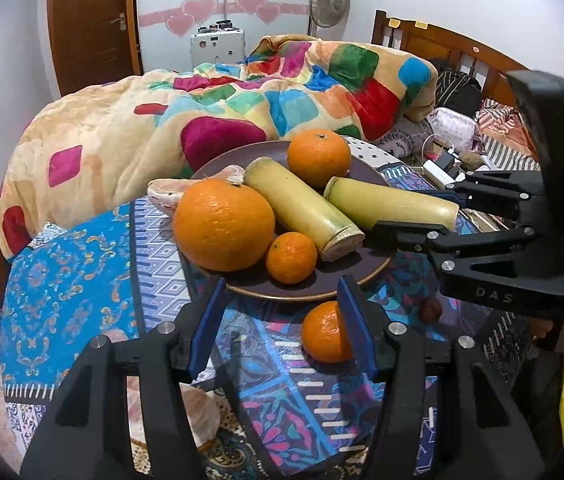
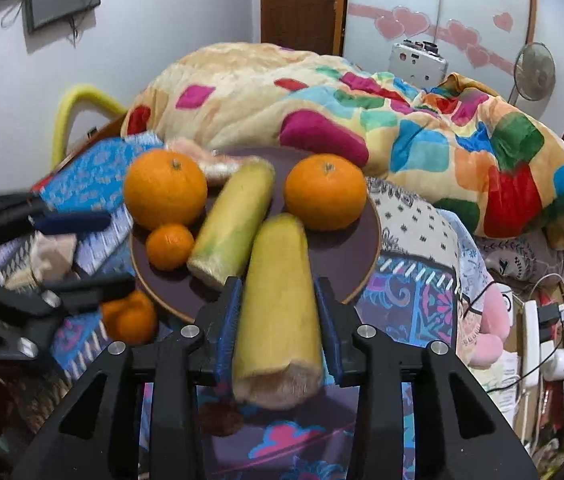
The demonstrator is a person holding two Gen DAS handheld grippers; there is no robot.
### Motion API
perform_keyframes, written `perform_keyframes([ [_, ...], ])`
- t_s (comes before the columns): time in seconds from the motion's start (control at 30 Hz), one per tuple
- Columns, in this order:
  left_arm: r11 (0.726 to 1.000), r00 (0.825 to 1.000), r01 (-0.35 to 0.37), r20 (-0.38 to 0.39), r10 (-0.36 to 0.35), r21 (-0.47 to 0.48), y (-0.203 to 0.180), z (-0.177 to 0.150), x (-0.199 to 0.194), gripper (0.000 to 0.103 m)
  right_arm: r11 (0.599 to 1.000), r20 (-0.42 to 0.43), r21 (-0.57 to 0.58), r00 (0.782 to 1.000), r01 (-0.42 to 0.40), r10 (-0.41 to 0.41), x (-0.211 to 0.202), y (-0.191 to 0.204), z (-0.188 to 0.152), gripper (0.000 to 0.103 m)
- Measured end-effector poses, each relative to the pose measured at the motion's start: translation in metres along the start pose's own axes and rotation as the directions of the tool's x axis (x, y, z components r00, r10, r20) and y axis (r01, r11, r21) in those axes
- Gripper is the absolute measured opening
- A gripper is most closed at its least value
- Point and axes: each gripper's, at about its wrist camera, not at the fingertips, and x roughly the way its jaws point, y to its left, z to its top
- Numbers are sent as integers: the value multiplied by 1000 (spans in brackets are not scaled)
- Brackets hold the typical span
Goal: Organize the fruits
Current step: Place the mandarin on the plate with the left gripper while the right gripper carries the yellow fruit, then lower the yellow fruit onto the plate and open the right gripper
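A dark purple plate (image 1: 362,276) (image 2: 346,256) holds a big orange (image 1: 224,226), a second orange (image 1: 318,156), a small mandarin (image 1: 291,257) and a pale yellow sugarcane piece (image 1: 302,208). My right gripper (image 2: 278,320) is shut on another sugarcane piece (image 2: 278,300) (image 1: 390,204), whose far end lies over the plate while its near end juts past the rim. My left gripper (image 1: 282,320) stands open over the patterned cloth just in front of the plate. A loose mandarin (image 1: 322,338) (image 2: 130,316) sits on the cloth, partly hidden behind the left gripper's right finger.
Peeled pale fruit pieces (image 1: 170,194) lie at the plate's far left rim, and another pale piece (image 1: 202,416) lies on the cloth near the left gripper. A small brown fruit (image 1: 430,310) lies by the plate. A colourful blanket (image 1: 202,120) is heaped behind.
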Motion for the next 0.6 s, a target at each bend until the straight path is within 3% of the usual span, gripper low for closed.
perform_keyframes([
  [0.3, 999, 999, -23, 26, 24, -41, 19, -3, -12, 58, 1000, 13, 5, 1000, 27, -27, 4, 6, 1, 36],
  [0.43, 996, 998, -41, 43, 44, -78, 33, -7, -27, 65, 999, 17, 36, 1000, 20, -20, -4, 5, -2, 37],
  [0.6, 988, 993, -96, 60, 103, -117, 55, -15, -51, 70, 999, 72, 42, 997, 29, -32, -29, 10, -4, 51],
])
